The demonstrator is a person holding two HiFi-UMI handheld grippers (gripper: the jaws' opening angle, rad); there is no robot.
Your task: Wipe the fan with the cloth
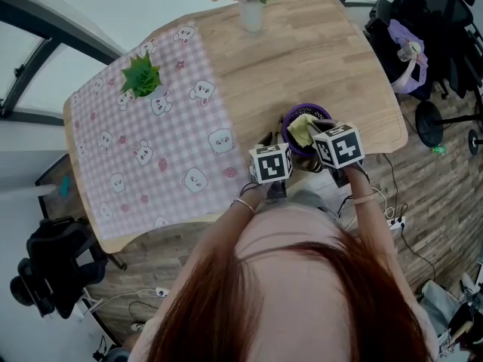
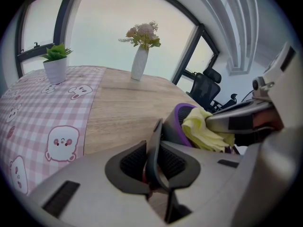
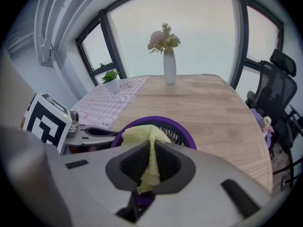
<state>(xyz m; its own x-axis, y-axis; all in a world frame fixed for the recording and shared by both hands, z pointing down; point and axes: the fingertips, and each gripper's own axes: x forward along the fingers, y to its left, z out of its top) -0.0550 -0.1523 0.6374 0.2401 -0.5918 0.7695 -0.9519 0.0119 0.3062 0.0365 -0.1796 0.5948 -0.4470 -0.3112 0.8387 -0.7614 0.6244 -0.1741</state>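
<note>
A small purple fan [image 1: 296,120] stands near the wooden table's front edge, and its grille [image 3: 173,132] faces up. A yellow cloth [image 1: 302,130] lies over the grille. My right gripper [image 3: 150,163] is shut on this cloth [image 3: 141,135] and holds it against the fan's purple rim [image 3: 185,131]. Just left of the fan, my left gripper [image 2: 154,163] is shut on a thin dark part of the fan, with the purple rim [image 2: 179,122] right beyond the jaws. In the left gripper view the cloth [image 2: 202,132] and the right gripper's finger [image 2: 236,121] show at the right.
A pink checked cloth [image 1: 151,149] covers the table's left half and bears a small potted plant [image 1: 141,78]. A white vase of flowers [image 1: 250,7] stands at the far edge. A black office chair [image 1: 441,29] is off the table's right side, with cables on the floor.
</note>
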